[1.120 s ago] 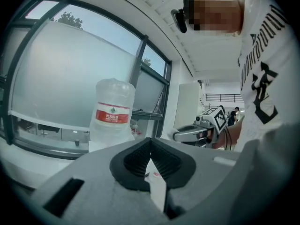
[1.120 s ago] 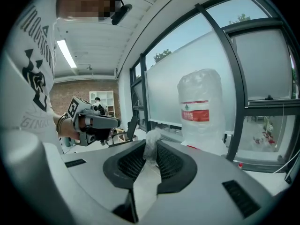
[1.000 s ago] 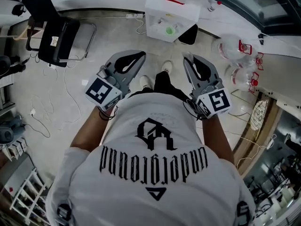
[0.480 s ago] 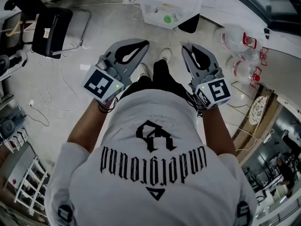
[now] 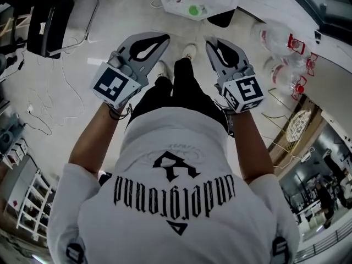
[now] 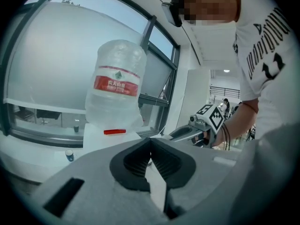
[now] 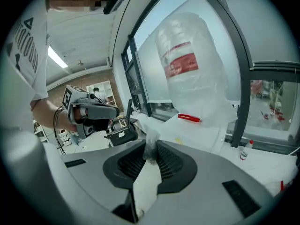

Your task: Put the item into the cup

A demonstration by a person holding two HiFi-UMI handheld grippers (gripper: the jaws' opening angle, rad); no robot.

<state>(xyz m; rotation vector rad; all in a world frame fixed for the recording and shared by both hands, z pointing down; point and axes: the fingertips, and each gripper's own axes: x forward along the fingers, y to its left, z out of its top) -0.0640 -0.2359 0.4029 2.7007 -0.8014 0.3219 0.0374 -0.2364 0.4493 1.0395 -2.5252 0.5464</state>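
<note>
The person is standing and holding both grippers low in front of the body. They are pointing forward, w/ no table under them, so I am judging this as carrying and not yet placing.

The right gripper (image 7: 151, 142) is clamping the item (image 7: 150, 149), a small crumpled piece of clear film or sth similar. The jaws are pressing on it only at the very tips, w/ a narrow wedge of gap behind. The piece is sticking up a bit above the pads. Gripping it at the tips is probably making the later drop easier.

The left gripper (image 6: 150, 140) is empty: its tips are touching each other w/ nothing between. It is riding beside the right one, near but apart, prob. kept free to help.

In front, a big jug (image 6: 117, 78) is sitting on a white stand (image 6: 101, 137) by the window. A small cup-like thing (image 6: 69, 155) is standing on the ledge left of the stand, but I cannot tell if it is the task's cup. No cup is showing near the item, so approx. the whole placing step is left to do.
</note>
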